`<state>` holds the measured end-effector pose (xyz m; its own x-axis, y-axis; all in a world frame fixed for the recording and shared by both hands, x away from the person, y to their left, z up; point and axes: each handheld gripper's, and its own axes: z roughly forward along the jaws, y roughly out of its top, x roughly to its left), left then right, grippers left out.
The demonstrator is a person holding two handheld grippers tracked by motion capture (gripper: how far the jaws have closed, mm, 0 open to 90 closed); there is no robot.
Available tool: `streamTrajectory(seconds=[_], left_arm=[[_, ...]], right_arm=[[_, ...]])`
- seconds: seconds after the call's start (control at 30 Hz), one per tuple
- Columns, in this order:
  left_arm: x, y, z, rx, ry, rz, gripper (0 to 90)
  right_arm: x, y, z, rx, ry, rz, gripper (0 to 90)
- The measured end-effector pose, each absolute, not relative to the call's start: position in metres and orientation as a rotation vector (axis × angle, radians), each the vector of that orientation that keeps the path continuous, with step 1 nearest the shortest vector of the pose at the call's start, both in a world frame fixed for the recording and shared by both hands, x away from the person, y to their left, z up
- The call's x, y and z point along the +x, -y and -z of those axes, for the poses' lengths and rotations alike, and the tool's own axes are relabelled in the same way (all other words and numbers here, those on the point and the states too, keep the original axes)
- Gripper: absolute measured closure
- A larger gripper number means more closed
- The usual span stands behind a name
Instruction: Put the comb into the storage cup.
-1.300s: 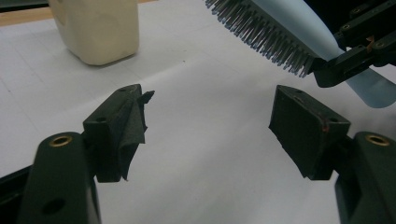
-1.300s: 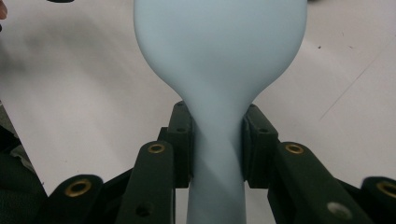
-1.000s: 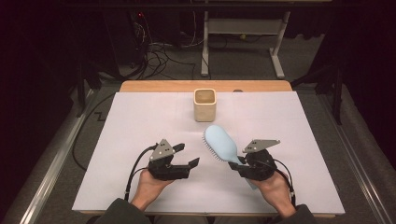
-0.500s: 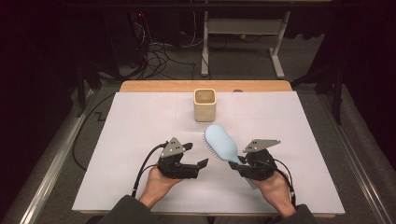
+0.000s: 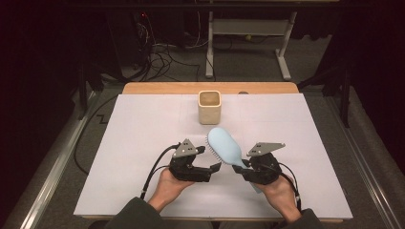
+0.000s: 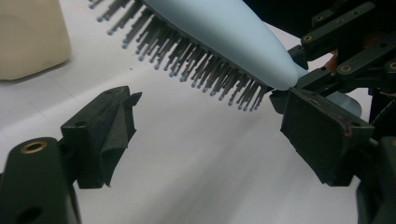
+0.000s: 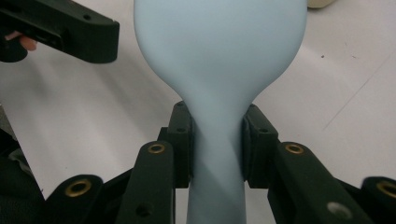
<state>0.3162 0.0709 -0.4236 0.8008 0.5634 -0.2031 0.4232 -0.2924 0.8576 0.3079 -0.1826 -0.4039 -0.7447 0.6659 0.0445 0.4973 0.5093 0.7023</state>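
Note:
A light blue hairbrush (image 5: 224,147) is held off the white table, head pointing away from me and bristles turned to the left. My right gripper (image 5: 242,167) is shut on the brush's narrow neck (image 7: 217,116), one pad on each side. My left gripper (image 5: 214,168) is close to the left of the brush. Its jaws have just been opening and now stand wide, with nothing pressed between them. In the left gripper view the grey bristles (image 6: 201,65) hang just beyond and above its gap (image 6: 215,126). The left gripper's jaw (image 7: 60,30) also shows at upper left in the right gripper view.
A beige square cup (image 5: 209,107) stands upright at the back middle of the white sheet (image 5: 143,124), a short way beyond the brush head. A wooden table edge (image 5: 162,88) runs behind it. Cables and a white desk frame (image 5: 248,33) are on the floor beyond.
My left gripper has moved right towards the brush and its jaws have spread wider. The right gripper and the brush have stayed where they were.

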Motion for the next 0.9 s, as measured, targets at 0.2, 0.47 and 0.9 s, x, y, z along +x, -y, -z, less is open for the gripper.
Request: streamTrajectory(seconds=[0.2, 0.47, 0.9], left_arm=[[0.317, -0.068, 0.424, 1.920, -0.742, -0.149, 17.9], [0.318, -0.064, 0.424, 1.919, -0.744, -0.136, 17.0], [0.322, -0.056, 0.422, 1.918, -0.766, -0.085, 16.0]], right_arm=[[0.308, 0.182, 0.404, 0.982, -2.519, -1.065, 70.3], [0.307, 0.178, 0.405, 0.968, -2.525, -1.064, 70.2], [0.305, 0.168, 0.408, 0.929, -2.541, -1.055, 70.3]])
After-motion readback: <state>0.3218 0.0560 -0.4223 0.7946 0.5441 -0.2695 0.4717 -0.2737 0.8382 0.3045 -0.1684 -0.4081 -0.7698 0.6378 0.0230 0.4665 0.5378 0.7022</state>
